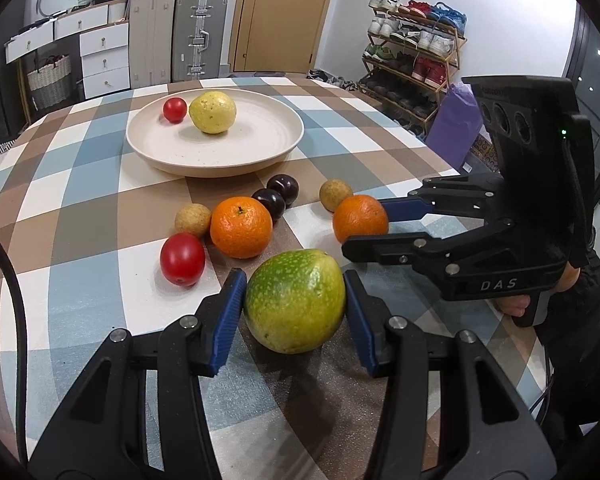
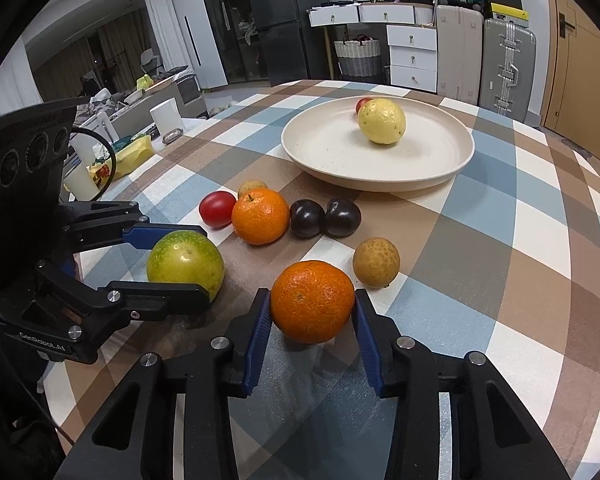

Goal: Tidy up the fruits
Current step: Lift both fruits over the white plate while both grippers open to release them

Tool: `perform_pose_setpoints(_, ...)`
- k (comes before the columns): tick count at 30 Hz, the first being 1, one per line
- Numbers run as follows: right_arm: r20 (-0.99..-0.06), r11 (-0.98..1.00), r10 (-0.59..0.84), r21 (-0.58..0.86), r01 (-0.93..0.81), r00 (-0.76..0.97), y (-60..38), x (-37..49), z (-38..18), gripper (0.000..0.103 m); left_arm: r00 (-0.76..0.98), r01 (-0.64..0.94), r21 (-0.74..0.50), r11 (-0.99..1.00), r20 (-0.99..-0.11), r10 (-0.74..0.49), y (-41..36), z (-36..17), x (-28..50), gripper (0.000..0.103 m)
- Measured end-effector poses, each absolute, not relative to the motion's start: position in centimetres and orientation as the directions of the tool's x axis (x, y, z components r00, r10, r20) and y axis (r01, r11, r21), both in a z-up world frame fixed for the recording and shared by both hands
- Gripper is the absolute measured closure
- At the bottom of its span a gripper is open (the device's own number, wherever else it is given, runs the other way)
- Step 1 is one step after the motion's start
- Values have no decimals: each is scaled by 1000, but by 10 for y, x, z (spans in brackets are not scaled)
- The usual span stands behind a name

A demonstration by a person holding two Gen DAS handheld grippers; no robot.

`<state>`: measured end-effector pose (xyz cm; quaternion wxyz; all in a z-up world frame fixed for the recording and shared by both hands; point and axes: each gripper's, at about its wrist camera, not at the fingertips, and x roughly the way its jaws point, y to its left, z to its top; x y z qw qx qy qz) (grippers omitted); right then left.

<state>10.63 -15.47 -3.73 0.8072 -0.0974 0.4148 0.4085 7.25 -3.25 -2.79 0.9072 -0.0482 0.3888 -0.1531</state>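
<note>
On the checked worktop, the left tongs clasped a green-yellow fruit in front of the cream plate. To its right, the right tongs gripped an orange; a yellow fruit and red tomato sat on the plate.

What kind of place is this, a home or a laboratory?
Most likely a home, in a dining area near the entrance. A shoe rack full of shoes stands beside a wooden door, suitcases line the wall, and a dark fridge stands behind the checked tablecloth.
</note>
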Motion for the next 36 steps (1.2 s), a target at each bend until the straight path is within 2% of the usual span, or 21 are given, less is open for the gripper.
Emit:
perform_pose_setpoints(19,-625,710,623,199,-676,470,-175,112,-9,62,762,158,-169,973,-606,-229,-21,-8,77,57)
perform_pose_setpoints(36,-626,750,594,204,-629,505,-167,144,6,62,817,76,-174,982,-554,-161,-6,16,120,57)
